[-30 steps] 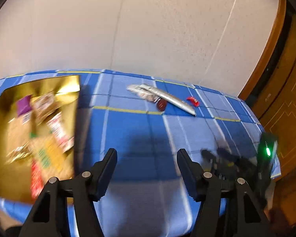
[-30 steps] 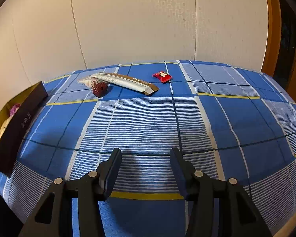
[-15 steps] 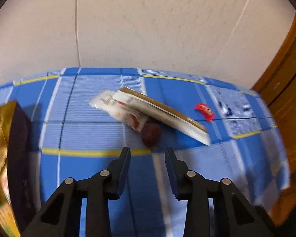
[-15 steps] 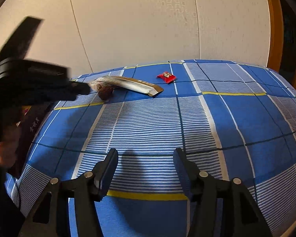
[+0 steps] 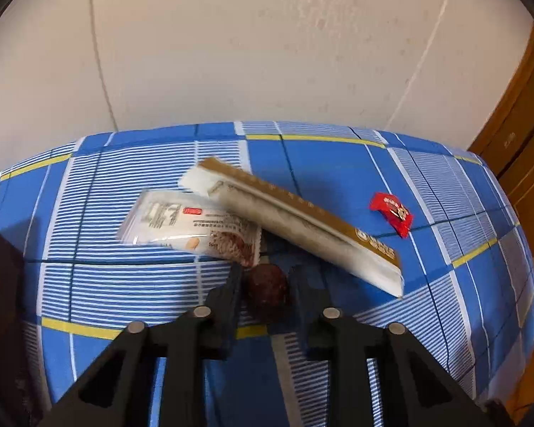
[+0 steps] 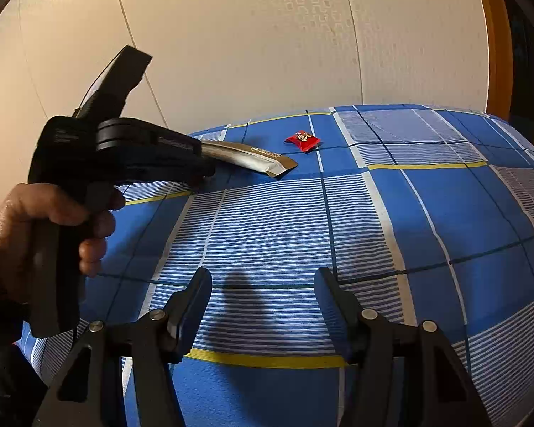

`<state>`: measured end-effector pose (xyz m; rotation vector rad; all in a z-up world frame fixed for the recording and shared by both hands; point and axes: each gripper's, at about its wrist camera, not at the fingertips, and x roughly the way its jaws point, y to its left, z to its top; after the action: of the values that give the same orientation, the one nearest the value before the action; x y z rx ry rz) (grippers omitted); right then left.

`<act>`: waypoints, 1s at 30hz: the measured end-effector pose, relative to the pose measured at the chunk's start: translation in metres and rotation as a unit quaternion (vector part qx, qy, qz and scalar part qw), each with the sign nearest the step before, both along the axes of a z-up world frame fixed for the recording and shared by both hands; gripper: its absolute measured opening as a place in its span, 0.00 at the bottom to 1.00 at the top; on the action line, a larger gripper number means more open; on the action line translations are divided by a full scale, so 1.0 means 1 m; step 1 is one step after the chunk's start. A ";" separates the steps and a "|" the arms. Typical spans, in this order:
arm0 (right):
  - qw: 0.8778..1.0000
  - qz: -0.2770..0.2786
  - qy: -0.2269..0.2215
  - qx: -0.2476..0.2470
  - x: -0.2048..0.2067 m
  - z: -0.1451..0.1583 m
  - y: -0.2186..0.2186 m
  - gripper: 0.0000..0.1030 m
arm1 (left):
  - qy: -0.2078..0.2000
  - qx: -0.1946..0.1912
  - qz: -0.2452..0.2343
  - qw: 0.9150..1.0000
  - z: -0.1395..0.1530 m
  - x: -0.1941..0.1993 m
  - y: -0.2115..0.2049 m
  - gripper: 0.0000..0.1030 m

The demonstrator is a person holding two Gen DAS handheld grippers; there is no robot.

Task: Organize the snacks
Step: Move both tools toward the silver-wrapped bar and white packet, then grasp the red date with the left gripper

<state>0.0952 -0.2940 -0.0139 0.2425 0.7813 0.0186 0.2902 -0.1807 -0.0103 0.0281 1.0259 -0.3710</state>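
In the left wrist view my left gripper [image 5: 265, 277] has its jaws around a dark red round snack [image 5: 267, 286] on the blue checked cloth; whether they press it I cannot tell. Just beyond lie a white packet [image 5: 188, 226] and a long gold-and-white packet [image 5: 295, 226] resting across it. A small red candy [image 5: 391, 211] lies to the right. In the right wrist view my right gripper [image 6: 263, 284] is open and empty over the cloth, and the left gripper [image 6: 203, 170] reaches in from the left beside the long packet [image 6: 256, 156] and red candy [image 6: 302, 140].
A dark box edge [image 5: 0, 284] stands at the left of the table. The blue checked tablecloth [image 6: 427, 213] covers the table. A cream wall runs behind, and a wooden door frame [image 5: 516, 114] stands at the right.
My left gripper swung from the box on the left to the snack pile, moved forward, and narrowed around the dark round snack. My right gripper stayed open and nearly still.
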 end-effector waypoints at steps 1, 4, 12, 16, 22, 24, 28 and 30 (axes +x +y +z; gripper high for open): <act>1.000 0.000 0.000 -0.002 0.000 0.000 0.001 0.59 | -0.003 0.001 -0.004 1.000 0.000 -0.001 0.000 0.24; 1.000 0.000 -0.001 -0.007 0.000 -0.001 0.002 0.59 | -0.005 -0.006 -0.010 1.000 0.003 -0.010 0.003 0.24; 1.000 -0.002 -0.001 -0.009 0.001 -0.002 0.001 0.59 | -0.034 0.003 -0.007 0.999 0.005 -0.076 0.029 0.24; 1.000 -0.002 0.000 -0.009 0.001 -0.002 0.002 0.59 | -0.055 0.005 -0.011 0.998 0.002 -0.113 0.042 0.24; 1.000 -0.002 0.006 0.012 0.002 0.000 -0.003 0.59 | -0.068 -0.011 0.013 0.998 -0.004 -0.145 0.065 0.24; 1.000 -0.005 0.011 0.022 0.003 0.001 -0.005 0.53 | -0.073 -0.013 0.011 0.997 -0.004 -0.150 0.068 0.24; 0.998 -0.011 0.028 0.048 0.009 0.003 -0.015 0.41 | -0.083 -0.023 0.007 0.996 -0.006 -0.154 0.071 0.23; 0.999 -0.010 0.029 0.035 0.016 0.006 -0.018 0.38 | -0.089 -0.021 0.006 0.996 -0.006 -0.155 0.072 0.23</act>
<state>0.1117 -0.3121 -0.0077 0.3188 0.8368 0.0193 0.1353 -0.1083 -0.0159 0.0158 0.8424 -0.3718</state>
